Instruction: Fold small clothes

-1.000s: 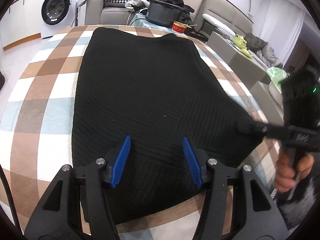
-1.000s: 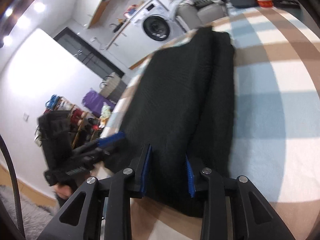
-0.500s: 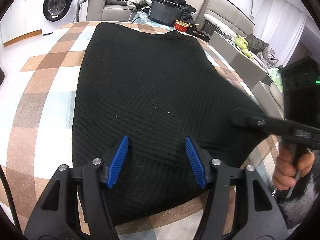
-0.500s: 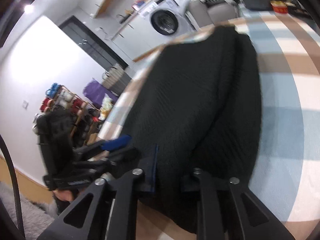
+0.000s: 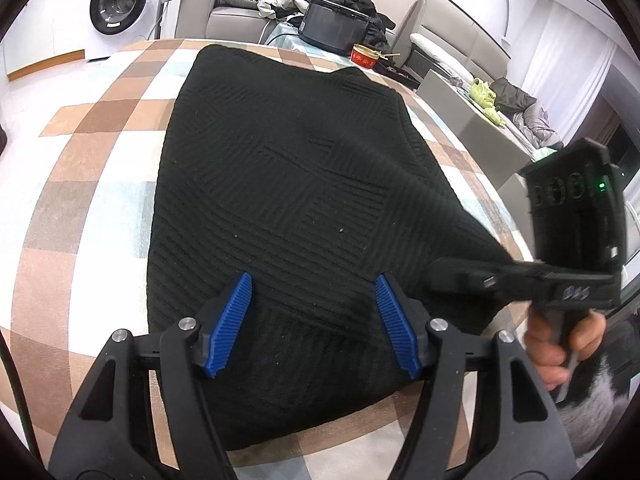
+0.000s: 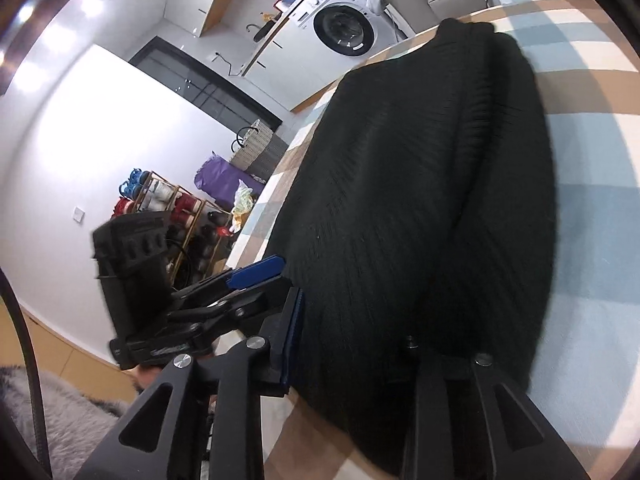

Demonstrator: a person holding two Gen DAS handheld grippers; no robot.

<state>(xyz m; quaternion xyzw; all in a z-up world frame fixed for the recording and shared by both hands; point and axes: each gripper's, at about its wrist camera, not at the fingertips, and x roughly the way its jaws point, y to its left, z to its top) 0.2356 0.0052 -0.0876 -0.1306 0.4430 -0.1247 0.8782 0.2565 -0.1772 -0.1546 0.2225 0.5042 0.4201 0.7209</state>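
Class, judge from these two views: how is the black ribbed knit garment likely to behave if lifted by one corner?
The black ribbed knit garment probably flops: its corner at the right claw already drapes in soft folds. The thick doubled edge suggests some weight. On the checked tablecloth it likely drags rather than slides, given its ribbed texture.

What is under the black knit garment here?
The black knit garment lies on a checked tablecloth that shows all around it. Whatever lies beneath the fabric's middle is covered, as are any folded layers.
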